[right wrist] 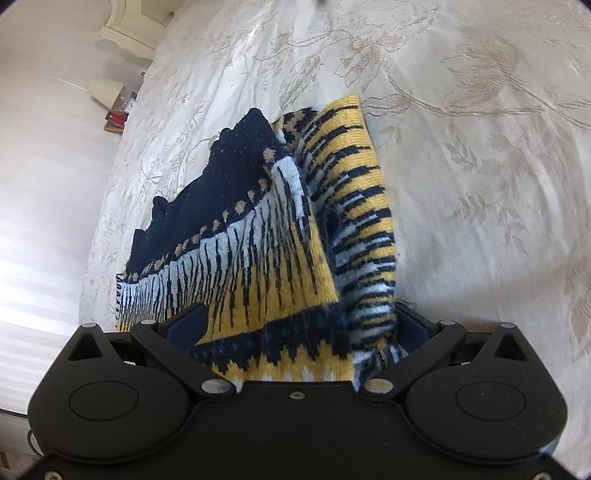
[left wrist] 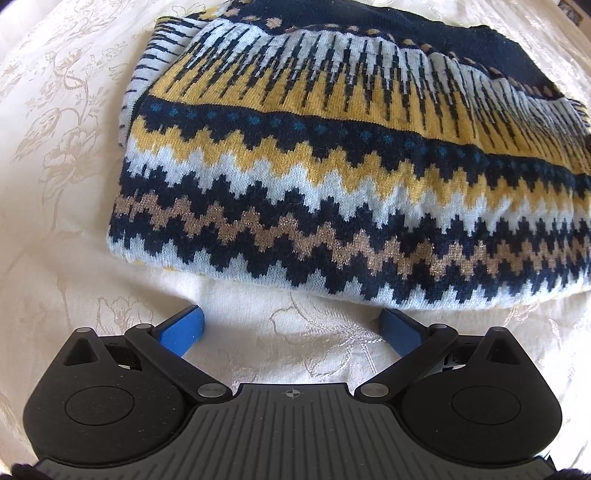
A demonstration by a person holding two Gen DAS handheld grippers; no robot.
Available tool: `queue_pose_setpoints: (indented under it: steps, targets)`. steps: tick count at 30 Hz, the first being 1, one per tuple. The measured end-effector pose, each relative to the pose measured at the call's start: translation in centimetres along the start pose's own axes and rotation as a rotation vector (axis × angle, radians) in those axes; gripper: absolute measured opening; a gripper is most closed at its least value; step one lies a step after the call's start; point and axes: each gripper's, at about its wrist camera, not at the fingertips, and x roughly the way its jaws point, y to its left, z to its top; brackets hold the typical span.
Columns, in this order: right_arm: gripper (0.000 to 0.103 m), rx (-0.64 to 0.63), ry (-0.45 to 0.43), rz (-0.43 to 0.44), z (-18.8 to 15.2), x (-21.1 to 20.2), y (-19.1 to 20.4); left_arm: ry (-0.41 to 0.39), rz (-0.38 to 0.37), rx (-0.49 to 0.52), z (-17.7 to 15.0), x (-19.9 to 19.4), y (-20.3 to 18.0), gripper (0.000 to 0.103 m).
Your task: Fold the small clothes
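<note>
A knitted sweater (left wrist: 332, 166) in navy, yellow, white and tan zigzag bands lies folded on the cream floral bedspread (left wrist: 55, 147). My left gripper (left wrist: 291, 325) is open and empty, its blue fingers (left wrist: 184, 328) spread just short of the sweater's near edge. In the right wrist view the sweater (right wrist: 258, 240) bunches up between my right gripper's (right wrist: 295, 325) wide-spread fingers (right wrist: 188, 321), its fabric draped over the gripper body. The jaws stand wide apart with cloth between them.
The bedspread (right wrist: 461, 184) extends all around the sweater. At the far left of the right wrist view stand a white headboard (right wrist: 125, 26), a small lamp (right wrist: 105, 90) and some small items on a bedside surface (right wrist: 116, 118).
</note>
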Motion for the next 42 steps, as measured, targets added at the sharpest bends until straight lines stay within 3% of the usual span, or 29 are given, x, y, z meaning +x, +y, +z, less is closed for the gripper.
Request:
queue_pose_setpoints:
  steps: [4, 7, 10, 14, 20, 24, 28, 39, 40, 41, 42]
  targets:
    - [0.103, -0.016, 0.004, 0.041, 0.4, 0.8, -0.2, 0.002, -0.004, 0.001, 0.1, -0.1, -0.3, 0.102]
    - [0.103, -0.01, -0.005, 0.059, 0.4, 0.9, -0.4, 0.009, -0.081, -0.029, 0.1, -2.4, -0.1, 0.101]
    - [0.103, -0.024, -0.009, 0.075, 0.1, 0.7, -0.6, -0.053, -0.141, -0.03, 0.4, -5.3, -0.9, 0.101]
    - [0.103, -0.053, -0.026, 0.084, -0.3, 0.5, -0.6, -0.156, -0.115, 0.035, 3.1, -7.3, -2.6, 0.101]
    - [0.103, -0.056, -0.034, 0.096, -0.4, 0.4, -0.7, -0.194, -0.084, 0.017, 9.3, -5.2, -4.1, 0.101]
    - [0.103, -0.033, -0.018, 0.119, 0.0, 0.3, -1.2, -0.158, -0.036, 0.04, 12.0, -2.8, -4.9, 0.101]
    - [0.103, -0.022, -0.006, 0.139, 0.2, 0.3, -1.4, -0.088, 0.0, 0.069, 13.0, 0.1, -5.4, 0.103]
    - [0.103, -0.017, 0.006, 0.197, 0.4, 0.4, -1.9, -0.072, -0.003, 0.05, 13.2, 1.6, -5.3, 0.103]
    - [0.101, -0.009, 0.015, 0.208, 0.6, 0.5, -1.9, -0.072, -0.003, 0.05, 13.5, 1.9, -5.3, 0.103]
    - [0.093, -0.003, 0.026, 0.213, 0.8, 0.6, -1.9, -0.072, -0.001, 0.05, 13.5, 1.9, -5.2, 0.103]
    - [0.075, 0.004, 0.039, 0.214, 0.9, 0.8, -2.0, -0.072, 0.0, 0.051, 13.5, 2.0, -5.2, 0.103]
